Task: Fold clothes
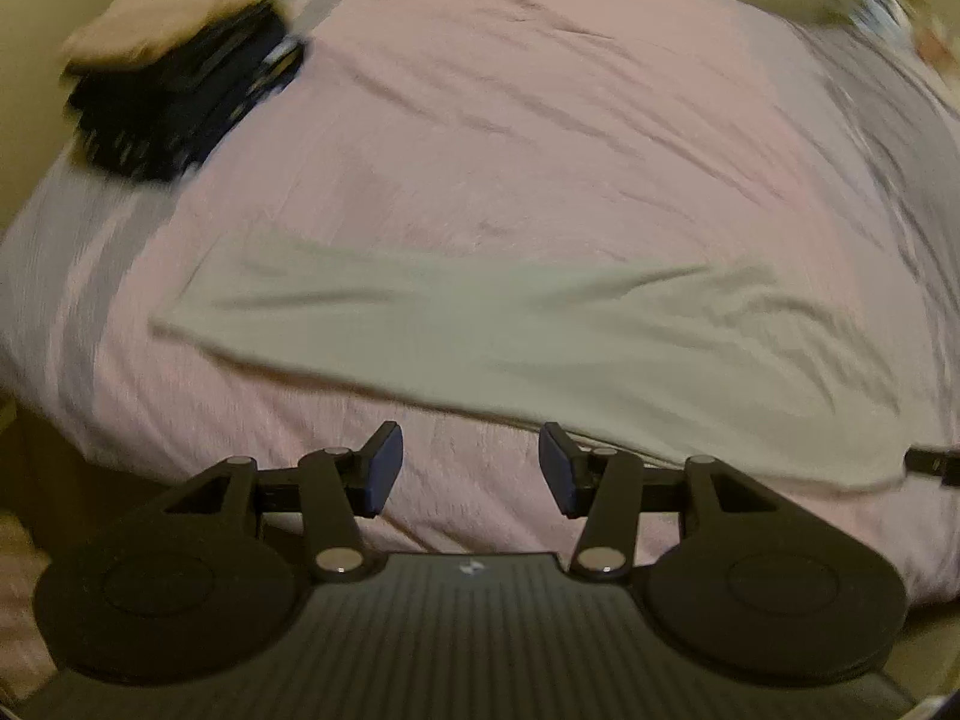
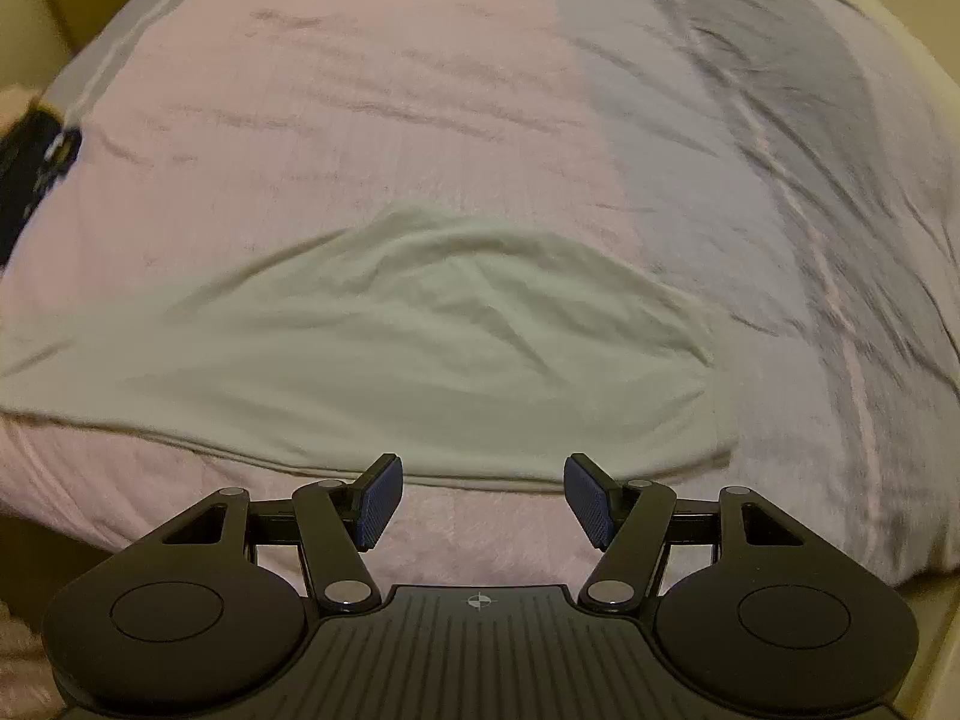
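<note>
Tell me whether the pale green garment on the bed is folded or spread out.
Spread out: the pale green garment lies flat and wrinkled on the pink bedspread, no fold-over visible.

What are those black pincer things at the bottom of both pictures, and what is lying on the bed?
Each picture comes from a camera on a hand-held tool that a person carries, one in each hand. The left gripper and the right gripper each have two blue-padded fingers, standing apart and holding nothing. Both look down at a bed with a pink cover. A pale green garment lies spread on it, waiting to be folded. At the far left sits a stack of folded clothes, dark with a tan piece on top.
</note>
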`<state>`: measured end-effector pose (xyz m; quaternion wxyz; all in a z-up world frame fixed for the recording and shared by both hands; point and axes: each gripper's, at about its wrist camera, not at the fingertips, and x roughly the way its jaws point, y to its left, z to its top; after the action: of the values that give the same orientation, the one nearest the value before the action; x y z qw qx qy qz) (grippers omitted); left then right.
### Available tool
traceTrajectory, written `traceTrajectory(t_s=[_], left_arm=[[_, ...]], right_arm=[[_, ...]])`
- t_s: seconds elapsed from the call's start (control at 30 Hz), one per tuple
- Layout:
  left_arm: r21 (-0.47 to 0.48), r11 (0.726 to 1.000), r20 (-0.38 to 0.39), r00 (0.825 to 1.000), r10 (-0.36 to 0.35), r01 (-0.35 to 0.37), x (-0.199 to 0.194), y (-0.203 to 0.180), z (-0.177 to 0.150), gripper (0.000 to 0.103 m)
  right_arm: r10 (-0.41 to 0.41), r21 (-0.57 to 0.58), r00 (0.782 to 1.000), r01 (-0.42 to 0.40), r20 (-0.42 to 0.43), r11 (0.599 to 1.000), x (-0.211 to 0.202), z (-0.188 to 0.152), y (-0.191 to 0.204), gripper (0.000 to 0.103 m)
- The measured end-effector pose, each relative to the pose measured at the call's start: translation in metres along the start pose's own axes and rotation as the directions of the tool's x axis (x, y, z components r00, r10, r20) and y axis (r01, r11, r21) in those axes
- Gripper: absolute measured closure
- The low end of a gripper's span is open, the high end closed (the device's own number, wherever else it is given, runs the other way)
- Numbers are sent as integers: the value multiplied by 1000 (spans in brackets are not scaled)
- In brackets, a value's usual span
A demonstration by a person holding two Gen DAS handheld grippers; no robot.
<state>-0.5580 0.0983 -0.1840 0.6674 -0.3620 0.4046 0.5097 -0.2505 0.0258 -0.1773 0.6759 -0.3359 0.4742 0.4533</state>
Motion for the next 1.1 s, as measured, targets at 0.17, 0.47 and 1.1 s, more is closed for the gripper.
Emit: traceTrajectory(t_s=[0.17,0.47,1.1], left_arm=[[-165,986,-22,999,32,-36,2,33,-10,58],[-546,827,146,988,-59,130,25,144,-4,58],[-670,688,273,954,-123,280,173,307,2,64]], right_arm=[[49,-69,997,-53,-57,996,21,12,3,40],[104,2,995,-104,-5,995,40,29,22,40],[29,107,999,-25,-37,994,120,31,150,40]])
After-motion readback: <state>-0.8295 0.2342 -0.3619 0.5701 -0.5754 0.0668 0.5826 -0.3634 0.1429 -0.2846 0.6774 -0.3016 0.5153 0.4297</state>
